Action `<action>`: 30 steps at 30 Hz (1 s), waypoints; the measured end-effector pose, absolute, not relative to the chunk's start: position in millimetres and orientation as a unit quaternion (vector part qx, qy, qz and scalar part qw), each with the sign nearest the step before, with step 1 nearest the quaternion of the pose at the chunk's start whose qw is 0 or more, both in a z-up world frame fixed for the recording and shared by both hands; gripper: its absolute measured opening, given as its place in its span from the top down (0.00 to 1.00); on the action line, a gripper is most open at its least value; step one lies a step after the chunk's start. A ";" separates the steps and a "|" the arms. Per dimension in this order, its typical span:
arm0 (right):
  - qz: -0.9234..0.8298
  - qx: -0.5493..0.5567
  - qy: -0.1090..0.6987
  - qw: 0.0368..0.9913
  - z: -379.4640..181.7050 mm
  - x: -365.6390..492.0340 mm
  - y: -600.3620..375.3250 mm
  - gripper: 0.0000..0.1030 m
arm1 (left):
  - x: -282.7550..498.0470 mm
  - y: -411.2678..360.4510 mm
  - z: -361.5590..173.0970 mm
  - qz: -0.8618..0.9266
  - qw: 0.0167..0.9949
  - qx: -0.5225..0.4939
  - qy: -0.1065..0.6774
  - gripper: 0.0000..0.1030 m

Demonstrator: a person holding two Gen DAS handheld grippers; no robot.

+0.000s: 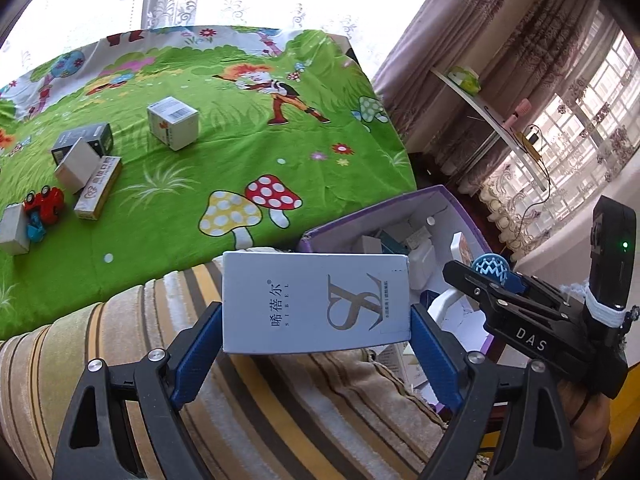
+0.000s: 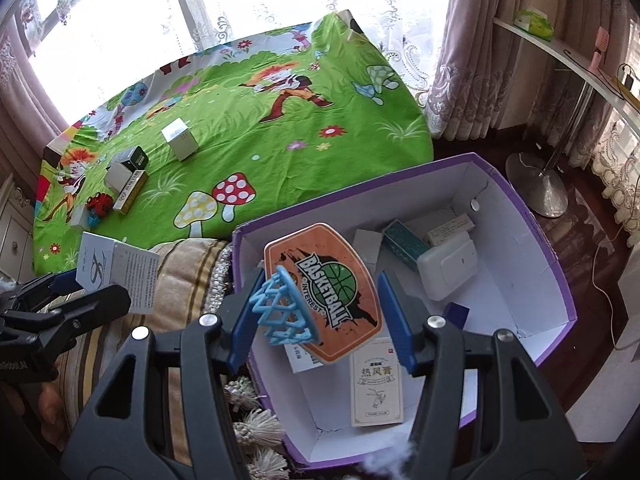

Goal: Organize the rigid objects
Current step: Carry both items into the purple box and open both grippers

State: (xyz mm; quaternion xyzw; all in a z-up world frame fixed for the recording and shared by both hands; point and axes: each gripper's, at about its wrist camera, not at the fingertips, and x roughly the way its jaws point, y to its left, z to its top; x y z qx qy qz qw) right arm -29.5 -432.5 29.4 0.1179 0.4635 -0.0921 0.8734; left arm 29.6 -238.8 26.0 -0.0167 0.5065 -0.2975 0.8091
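The left wrist view is showing the left gripper with its jaws standing wide and pressing on both short ends of a white SIBEL box, which is hanging above a striped blanket. To the right, the right gripper is reaching over a purple storage box.

In the right wrist view the right gripper is holding a toy basketball backboard between its blue pads, with the jaws about half open around it; the blue hoop is sticking out toward the camera. The backboard is hanging over the inside of the purple storage box, which is already containing several small cartons and a white plastic case.

On the bed, a green cartoon sheet is carrying the remaining things: a white cube box standing alone, then, well apart from it, a dark box, a long pink carton and a red toy car lying close together near the left edge.
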 end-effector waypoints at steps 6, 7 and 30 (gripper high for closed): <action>-0.121 0.122 0.458 0.872 28.0 -42.3 -452.0 0.41 | 20.9 -258.2 26.3 -0.325 0.801 -0.002 0.503 0.13; -0.124 0.123 0.457 0.872 27.7 -43.8 -454.5 0.41 | 20.4 -260.4 26.4 -0.328 0.800 -0.001 0.503 0.13; -0.150 0.120 0.463 0.866 26.6 -49.5 -466.9 0.30 | 15.9 -275.5 21.9 -0.358 0.782 -0.005 0.510 0.11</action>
